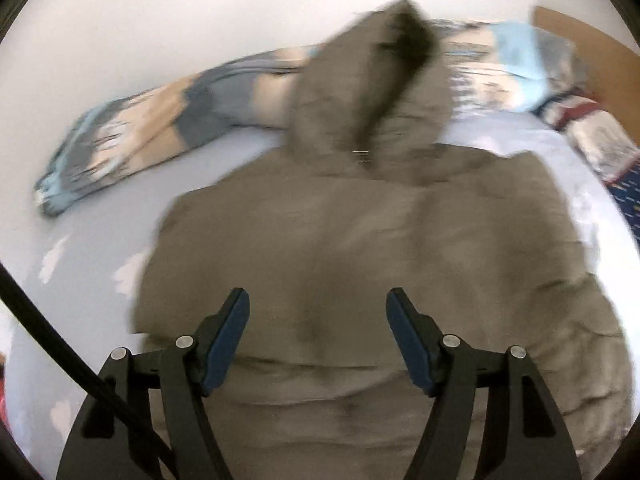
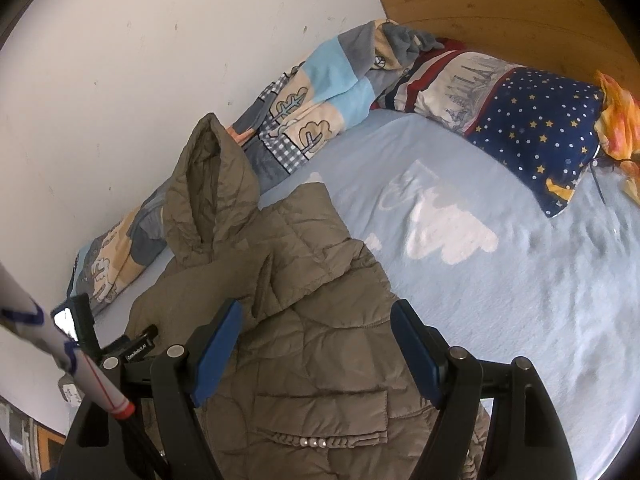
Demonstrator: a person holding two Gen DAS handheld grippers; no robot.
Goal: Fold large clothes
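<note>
Two views, left wrist first: left claw (image 1: 318, 340) hangs over the jacket (image 1: 360, 260), picture smeared
Left claw state: released, jaws wide, nothing pinched; padding shows between them, contact unclear
Jacket from left claw: straight ahead and below, flat on the bed (image 1: 100, 184); hood (image 1: 368, 88) at the far end, pointing away
Beyond the hood: blanket (image 1: 160, 120) rolled along the wall
Right wrist view: right claw (image 2: 318, 344) poised over the jacket (image 2: 312, 340), sharp picture
Right claw state: released, jaws spread, gripping nothing; quilted cloth passes under the gap
Jacket from right claw: body beneath, hood (image 2: 208, 184) ahead-left, pocket (image 2: 320, 412) close under the jaws
Right of claw: bare sheet, pillow (image 2: 540, 140) far ahead-right
Handling, my read: puffy, soft, light, slick shell, springs back; bulky folds
Where to grab: hem corner or shoulder seam, pinching both layers deep
</note>
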